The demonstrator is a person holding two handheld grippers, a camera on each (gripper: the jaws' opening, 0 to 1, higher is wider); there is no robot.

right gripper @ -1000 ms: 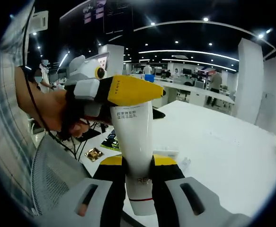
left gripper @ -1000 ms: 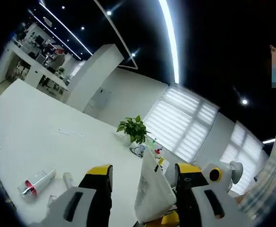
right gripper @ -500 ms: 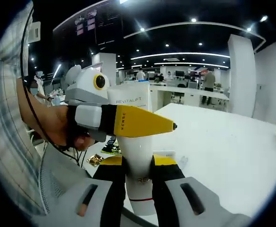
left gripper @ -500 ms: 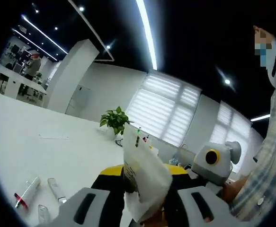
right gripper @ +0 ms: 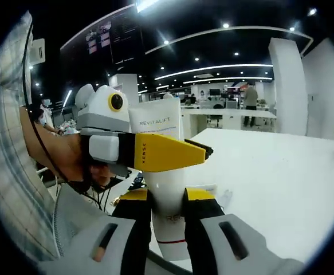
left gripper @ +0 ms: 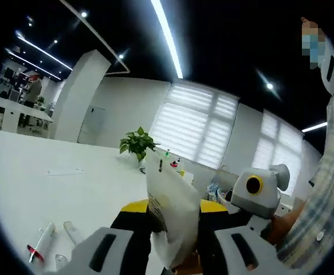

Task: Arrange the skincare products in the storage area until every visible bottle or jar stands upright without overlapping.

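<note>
Above the white table (right gripper: pixel 304 177), both tools grip 1 white Revitalift tube (right gripper: pixel 165 189), held upright in mid-air. Risk: 2 opposed pulls could twist or squeeze it, and if either lets go early it may drop flat among the small tubes (left gripper: pixel 43 252) lying on the table. The right gripper (right gripper: pixel 168 215) pinches its lower end; the left gripper (left gripper: pixel 175 232) clamps crosswise near the top, the person's hand (right gripper: pixel 69 157) level behind it.

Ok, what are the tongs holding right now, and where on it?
Both grip one white tube. The right tongs clamp its lower body near the red band; the left tongs pinch its upper part, just below the flat end.
</note>
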